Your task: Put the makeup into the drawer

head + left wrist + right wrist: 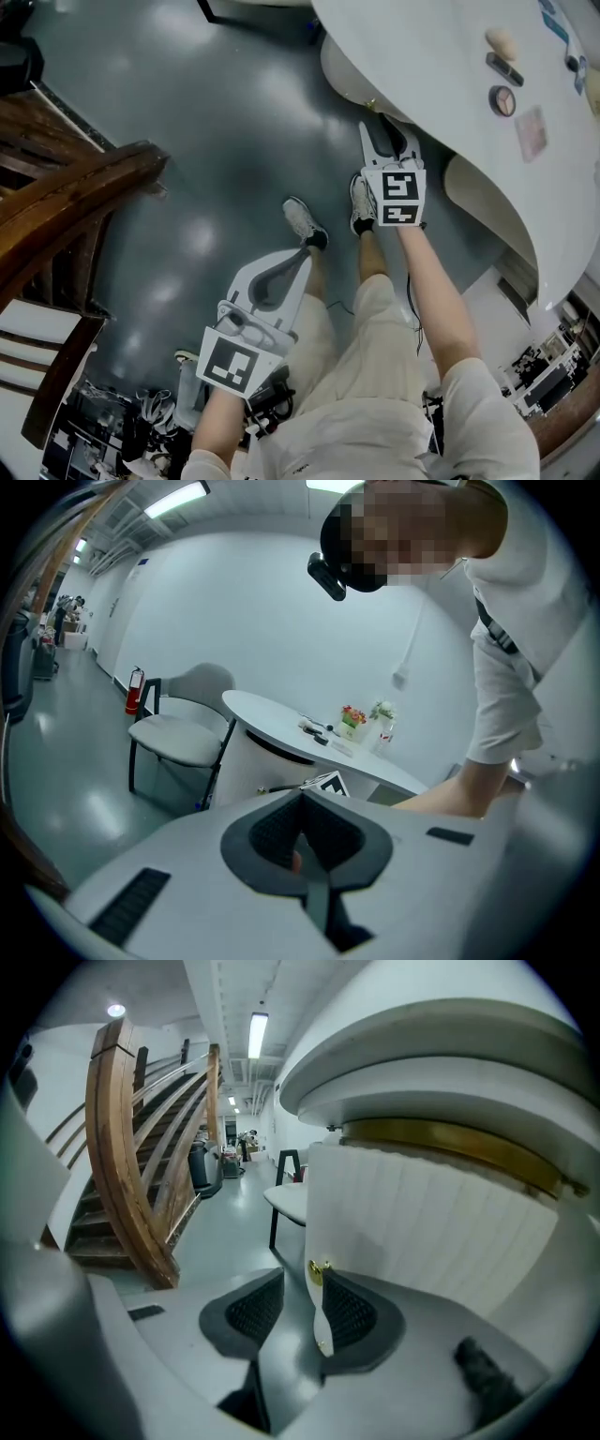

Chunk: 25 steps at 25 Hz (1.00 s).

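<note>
Makeup lies on the white round table [441,56]: a beige oval piece [502,42], a dark stick [504,68], a round compact [502,100] and a pale pink flat pack [531,131]. Under the tabletop is a white ribbed drawer front [412,1232] with a small gold knob [319,1271] [371,101]. My right gripper [302,1283] [382,131] is open at that knob, which sits in the gap close to the right pad [349,1312]. My left gripper [305,255] [302,794] hangs over the floor at lower left, shut, with nothing visibly held.
A curved wooden staircase [75,197] fills the left side. The person's shoes [305,223] stand on the grey floor [206,112] between the grippers. The left gripper view shows a grey chair [178,738], a fire extinguisher [133,691] and flowers [352,718] on the tabletop.
</note>
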Tool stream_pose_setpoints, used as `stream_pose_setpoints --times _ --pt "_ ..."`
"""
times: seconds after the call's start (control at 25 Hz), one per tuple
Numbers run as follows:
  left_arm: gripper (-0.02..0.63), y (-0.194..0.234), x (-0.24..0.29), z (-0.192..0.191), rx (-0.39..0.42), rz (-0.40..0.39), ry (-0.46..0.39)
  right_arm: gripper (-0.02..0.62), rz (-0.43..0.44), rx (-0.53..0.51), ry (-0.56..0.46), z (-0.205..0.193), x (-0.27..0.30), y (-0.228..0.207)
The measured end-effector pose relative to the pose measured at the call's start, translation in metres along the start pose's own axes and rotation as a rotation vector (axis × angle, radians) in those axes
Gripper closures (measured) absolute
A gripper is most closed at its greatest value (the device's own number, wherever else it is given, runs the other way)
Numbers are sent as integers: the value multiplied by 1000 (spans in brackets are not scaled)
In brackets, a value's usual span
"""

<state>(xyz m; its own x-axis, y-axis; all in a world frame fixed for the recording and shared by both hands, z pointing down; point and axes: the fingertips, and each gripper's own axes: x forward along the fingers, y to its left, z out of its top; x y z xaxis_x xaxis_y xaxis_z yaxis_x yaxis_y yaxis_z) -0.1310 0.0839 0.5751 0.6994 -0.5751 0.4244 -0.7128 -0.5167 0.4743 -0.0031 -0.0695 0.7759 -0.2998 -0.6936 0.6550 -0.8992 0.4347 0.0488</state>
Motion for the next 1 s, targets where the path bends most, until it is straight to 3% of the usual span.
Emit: stream_pose_setpoints --times 0.44,1.0 --pt "597 1 1 -1 -15 -13 16 468 1 -111 19 5 22 -1" --pt "597 -2 -7 5 -23 -7 -9 468 33 -119 37 -4 8 29"
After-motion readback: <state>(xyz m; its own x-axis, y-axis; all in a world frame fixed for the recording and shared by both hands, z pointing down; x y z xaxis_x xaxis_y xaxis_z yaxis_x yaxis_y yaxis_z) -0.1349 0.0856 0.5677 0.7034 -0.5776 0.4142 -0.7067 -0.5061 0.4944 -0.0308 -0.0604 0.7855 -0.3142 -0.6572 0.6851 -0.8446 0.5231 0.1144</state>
